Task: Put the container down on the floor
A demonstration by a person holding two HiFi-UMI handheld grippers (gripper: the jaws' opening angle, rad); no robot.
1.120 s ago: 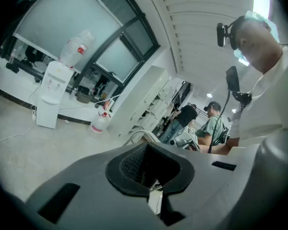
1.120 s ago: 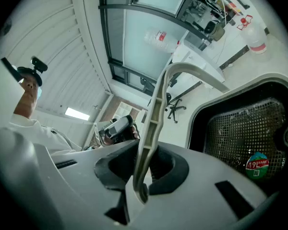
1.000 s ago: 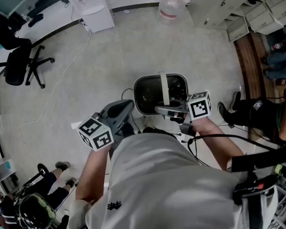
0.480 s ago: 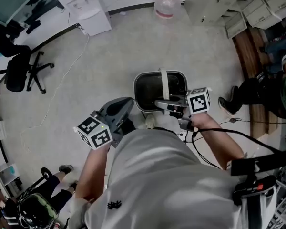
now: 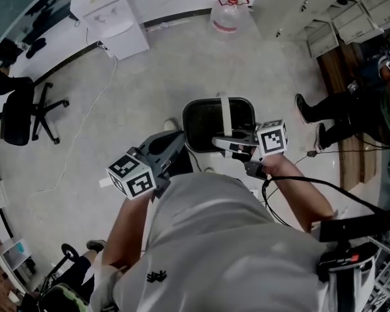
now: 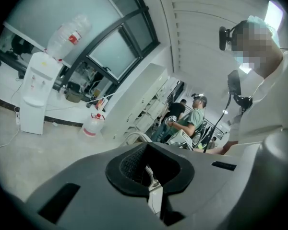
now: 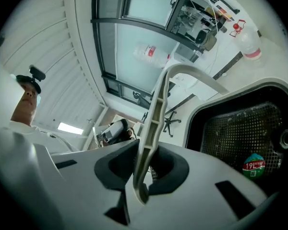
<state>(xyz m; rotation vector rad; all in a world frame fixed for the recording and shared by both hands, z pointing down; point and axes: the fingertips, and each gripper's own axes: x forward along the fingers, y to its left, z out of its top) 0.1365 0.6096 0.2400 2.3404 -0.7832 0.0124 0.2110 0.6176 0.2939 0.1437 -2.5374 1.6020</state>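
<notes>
Since my right hand-held gripper (image 7: pixel 144 169) is clamped only on the thin handle (image 5: pixel 225 112), the container (image 5: pixel 205 122), hanging on my side of the water jug (image 5: pixel 229 15), may swing, slip and hit the floor (image 5: pixel 149 90) hard. Left hand-held gripper (image 5: pixel 172 142) is closed and empty. Versus a second ago: same grip, container slightly nearer the water jug.

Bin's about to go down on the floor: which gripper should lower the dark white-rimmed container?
Right. The right gripper is shut on the pale arched handle of the dark white-rimmed container; the left gripper is shut on nothing, off to the container's side.
</notes>
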